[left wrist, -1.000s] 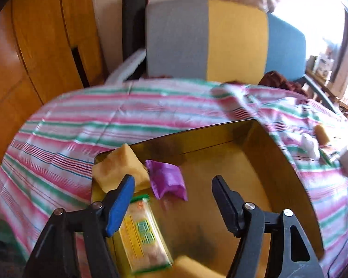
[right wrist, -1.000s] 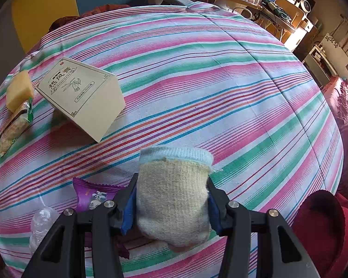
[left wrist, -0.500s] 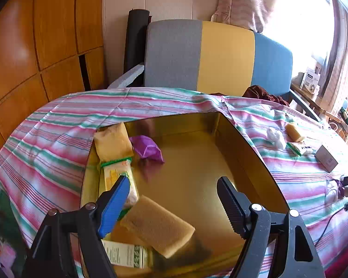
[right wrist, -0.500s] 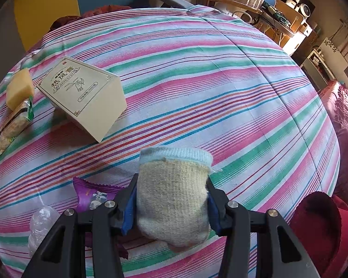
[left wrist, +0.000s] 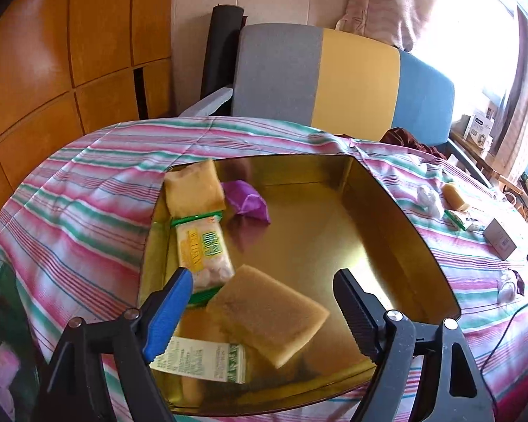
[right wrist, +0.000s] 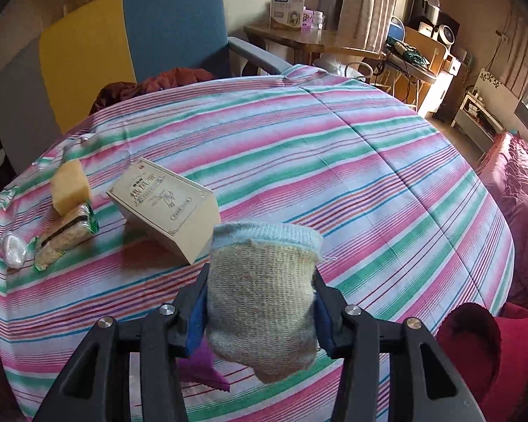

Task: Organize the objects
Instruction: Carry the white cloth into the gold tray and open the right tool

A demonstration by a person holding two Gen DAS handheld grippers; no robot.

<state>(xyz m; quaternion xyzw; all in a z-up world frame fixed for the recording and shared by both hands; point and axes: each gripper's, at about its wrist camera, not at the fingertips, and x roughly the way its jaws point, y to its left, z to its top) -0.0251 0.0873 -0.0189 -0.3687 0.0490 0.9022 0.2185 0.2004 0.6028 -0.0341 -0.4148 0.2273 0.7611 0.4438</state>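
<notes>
Above the table point(right wrist: 369, 161), my right hand-held gripper point(right wrist: 260, 316) clamps a sock point(right wrist: 260, 302) bound for the tin point(left wrist: 397, 218); my left hand-held gripper point(left wrist: 264, 302) gapes empty over it.

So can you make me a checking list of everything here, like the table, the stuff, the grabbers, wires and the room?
Surface: round table under a pink, green and white striped cloth.
Job's things: shiny gold tray holding a tan sponge, a green-edged snack pack and a purple wrapper; knitted beige sock with blue cuff.
Clutter: cream printed box, yellow sponge block, purple packet on the cloth.
Grippers: left gripper open above the tray; right gripper shut on the sock.
Cables: thin black wire on the cloth.
Surroundings: grey, yellow and blue chair, wooden wall panels.
</notes>
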